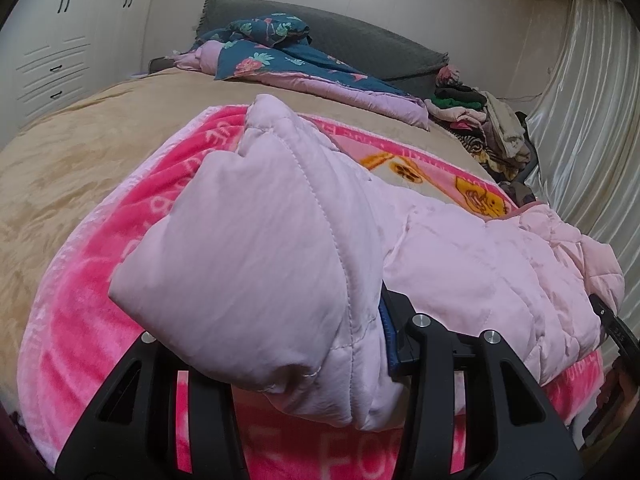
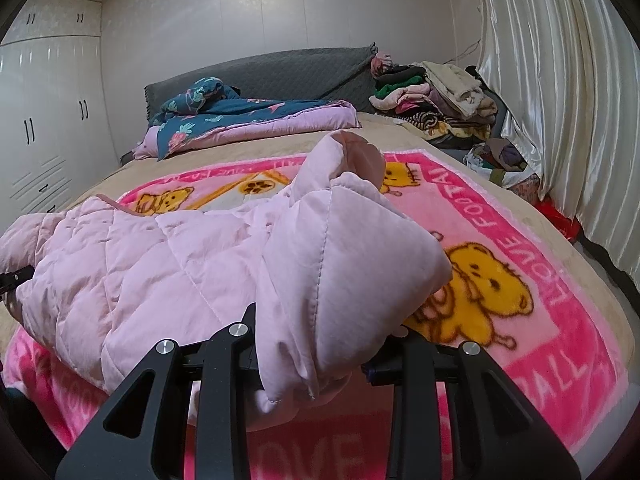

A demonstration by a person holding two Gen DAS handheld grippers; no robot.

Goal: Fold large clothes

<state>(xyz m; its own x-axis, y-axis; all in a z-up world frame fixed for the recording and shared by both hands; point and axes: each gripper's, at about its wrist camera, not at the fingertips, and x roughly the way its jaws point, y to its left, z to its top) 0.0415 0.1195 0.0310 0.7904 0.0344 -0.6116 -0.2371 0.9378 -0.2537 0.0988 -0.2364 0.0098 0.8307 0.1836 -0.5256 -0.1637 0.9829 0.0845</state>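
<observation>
Both grippers are seen from behind, and their fingertips are covered by a pink quilted jacket (image 1: pixel 256 264). The left gripper (image 1: pixel 316 344) is clenched on a bunched fold of the jacket; only a blue pad edge shows beside the fabric. The right gripper (image 2: pixel 320 344) is likewise clamped on a second fold of the same garment, with its tips buried in cloth. The exact contact points cannot be made out in either view.

The jacket is puffy, matte and stitched in wide panels. It is spread across a pink plush blanket (image 2: pixel 560 320) printed with yellow bears and white lettering, part of which is cut off at the frame edge. The blanket lies on a tan fleece bedspread (image 1: pixel 80 168). One sleeve end (image 2: pixel 360 152) is raised, its opening turned upward.

Behind, a dark floral quilt (image 2: pixel 224 116) with a lilac lining is laid against a grey headboard (image 2: pixel 288 72). A pile of mixed clothes (image 2: pixel 436 100) is stacked beside a shiny cream curtain (image 2: pixel 560 80). White cupboards (image 2: pixel 44 120) are seen at the left.

Both grippers are held low and roughly level, pointing toward the headboard.
</observation>
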